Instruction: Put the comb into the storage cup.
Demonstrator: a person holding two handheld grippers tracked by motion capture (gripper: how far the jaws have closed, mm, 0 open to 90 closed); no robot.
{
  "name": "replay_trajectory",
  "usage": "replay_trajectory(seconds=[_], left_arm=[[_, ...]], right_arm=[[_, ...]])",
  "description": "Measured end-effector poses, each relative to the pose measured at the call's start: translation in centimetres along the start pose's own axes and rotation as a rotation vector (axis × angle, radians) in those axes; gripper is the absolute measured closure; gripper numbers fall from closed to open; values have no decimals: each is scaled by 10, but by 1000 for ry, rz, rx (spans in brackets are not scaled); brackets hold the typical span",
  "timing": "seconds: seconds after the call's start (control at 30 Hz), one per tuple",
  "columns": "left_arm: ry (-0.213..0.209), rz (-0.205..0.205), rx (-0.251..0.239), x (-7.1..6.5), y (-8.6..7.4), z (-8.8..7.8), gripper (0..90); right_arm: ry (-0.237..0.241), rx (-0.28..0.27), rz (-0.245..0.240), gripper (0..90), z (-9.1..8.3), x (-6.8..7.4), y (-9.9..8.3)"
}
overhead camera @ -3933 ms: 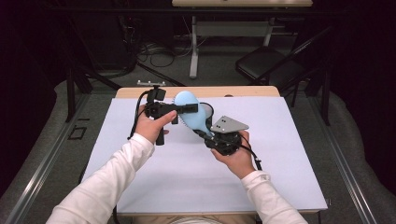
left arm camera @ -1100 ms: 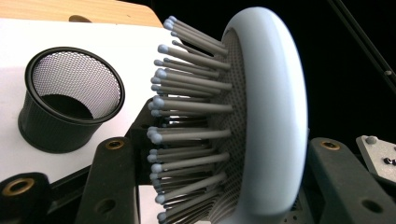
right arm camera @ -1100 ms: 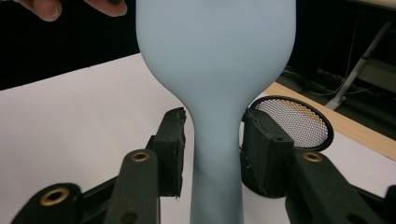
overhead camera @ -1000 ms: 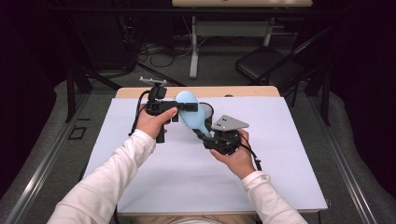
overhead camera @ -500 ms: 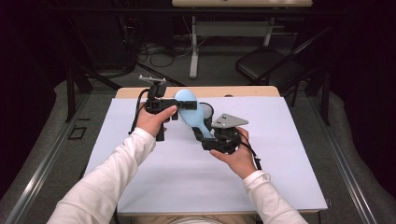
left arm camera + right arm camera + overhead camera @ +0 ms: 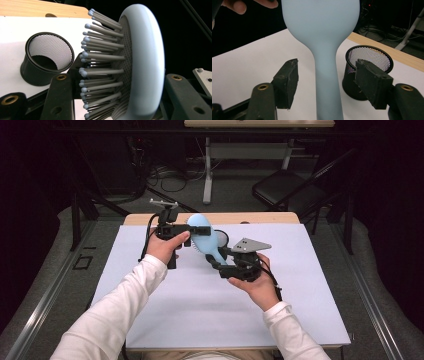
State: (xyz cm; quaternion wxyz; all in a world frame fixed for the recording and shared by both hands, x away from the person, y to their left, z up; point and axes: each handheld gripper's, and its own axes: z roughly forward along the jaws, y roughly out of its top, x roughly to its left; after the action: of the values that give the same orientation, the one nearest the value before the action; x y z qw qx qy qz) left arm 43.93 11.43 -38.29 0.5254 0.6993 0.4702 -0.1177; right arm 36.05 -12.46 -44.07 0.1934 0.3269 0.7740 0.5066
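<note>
A light blue hairbrush [image 6: 204, 236] hangs above the white table cover, head up and far, handle slanting toward the near right. My left gripper [image 6: 189, 232] is shut on the brush head [image 6: 142, 62], one jaw against the grey bristles and the other against the smooth back. My right gripper [image 6: 221, 261] reaches in from the lower right. Its jaws have just been opening and stand apart on both sides of the handle [image 6: 328, 75]. The pads [image 6: 287, 85] are clear of the handle.
A black mesh cup [image 6: 221, 239] stands on the white cover [image 6: 300, 300] just behind the brush, also in the left gripper view [image 6: 47, 60] and the right gripper view [image 6: 369, 67]. The wooden table edge [image 6: 260, 217] runs along the far side. A chair [image 6: 285, 190] stands beyond it.
Both hands and the brush stay nearly in place. The right gripper's jaws look a little wider around the handle than a second ago.
</note>
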Motion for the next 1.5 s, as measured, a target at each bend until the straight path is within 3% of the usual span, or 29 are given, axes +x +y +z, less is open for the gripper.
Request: replay_trajectory(seconds=[0.5,0.97,1.23,1.5], left_arm=[[9,27,-4,0,7,1,487],[21,44,-16,1,15,4,486],[32,51,-22,2,20,6,486],[32,61,-32,2,25,11,486]], right_arm=[[-31,1,11,292,-6,-6,2],[-67,-8,38,137,-15,-10,2],[-94,-5,49,0,-19,-13,3],[-112,1,65,0,-21,-16,3]])
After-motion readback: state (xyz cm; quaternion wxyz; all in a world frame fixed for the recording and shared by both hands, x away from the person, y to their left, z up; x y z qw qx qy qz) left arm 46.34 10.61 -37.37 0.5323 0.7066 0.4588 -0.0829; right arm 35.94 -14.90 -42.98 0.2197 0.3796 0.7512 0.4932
